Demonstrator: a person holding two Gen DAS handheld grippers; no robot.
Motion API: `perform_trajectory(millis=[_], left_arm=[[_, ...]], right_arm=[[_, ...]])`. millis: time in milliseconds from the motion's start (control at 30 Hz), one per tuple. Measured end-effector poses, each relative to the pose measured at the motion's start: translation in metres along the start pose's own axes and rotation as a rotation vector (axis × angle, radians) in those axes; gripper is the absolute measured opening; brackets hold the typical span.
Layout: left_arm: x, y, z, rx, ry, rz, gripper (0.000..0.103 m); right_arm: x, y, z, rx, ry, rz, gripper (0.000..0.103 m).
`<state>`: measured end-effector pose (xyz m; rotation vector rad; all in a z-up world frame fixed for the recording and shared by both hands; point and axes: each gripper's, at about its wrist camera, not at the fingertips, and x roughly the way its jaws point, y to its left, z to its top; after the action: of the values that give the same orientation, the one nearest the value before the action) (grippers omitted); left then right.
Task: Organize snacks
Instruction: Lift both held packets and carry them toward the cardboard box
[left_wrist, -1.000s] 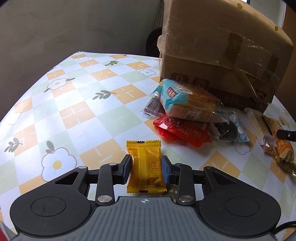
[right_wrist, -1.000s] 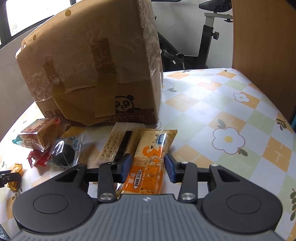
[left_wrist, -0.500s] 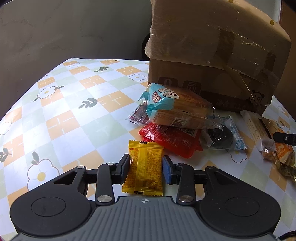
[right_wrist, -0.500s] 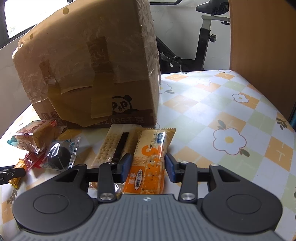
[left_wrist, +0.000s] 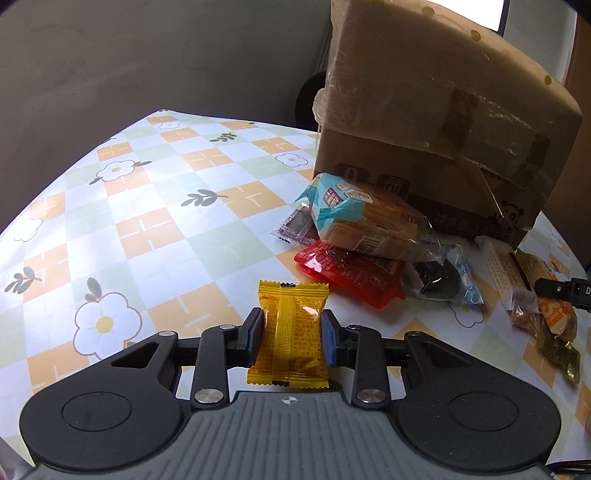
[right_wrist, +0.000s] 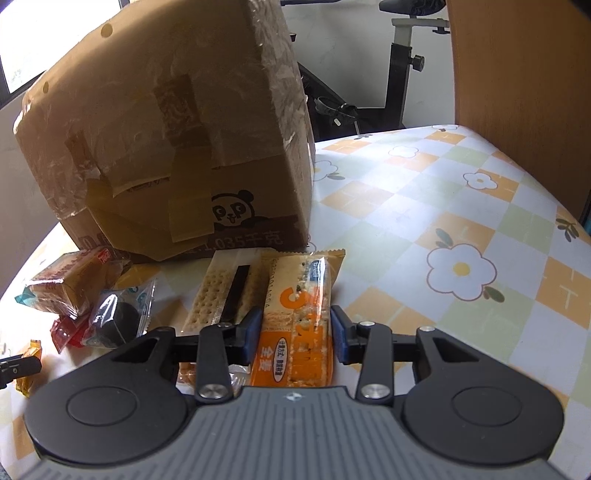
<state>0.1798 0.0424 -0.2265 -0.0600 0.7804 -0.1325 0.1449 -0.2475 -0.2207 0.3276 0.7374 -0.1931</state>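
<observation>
1. The yellow snack packet (left_wrist: 290, 334) sits upright between the left gripper (left_wrist: 291, 338) jaws, which are closing on its sides.
2. The orange cracker packet (right_wrist: 297, 325) lies on the bench (right_wrist: 461, 229) between the closing right gripper (right_wrist: 294, 338) jaws.
3. At two o'clock from the yellow packet, a snack pile (left_wrist: 362, 236) rests against the cardboard box (left_wrist: 436, 122).

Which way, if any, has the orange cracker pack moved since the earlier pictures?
No: the cracker pack keeps its place just before the box.
</observation>
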Motion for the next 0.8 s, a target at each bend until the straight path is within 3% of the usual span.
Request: perform_trajectory(millis=[333,800], left_arm=[[-0.036,0.001,0.024,-0.03,-0.109,-0.013,0.035],[-0.09,-0.016,0.101,0.026,-0.35,-0.087,0.035]], right_arm=[[-0.03,0.0,0.008,0.022,-0.078,0.014,0.04],[-0.092,0.013,0.058,0.049,-0.312,0.061,0.04]])
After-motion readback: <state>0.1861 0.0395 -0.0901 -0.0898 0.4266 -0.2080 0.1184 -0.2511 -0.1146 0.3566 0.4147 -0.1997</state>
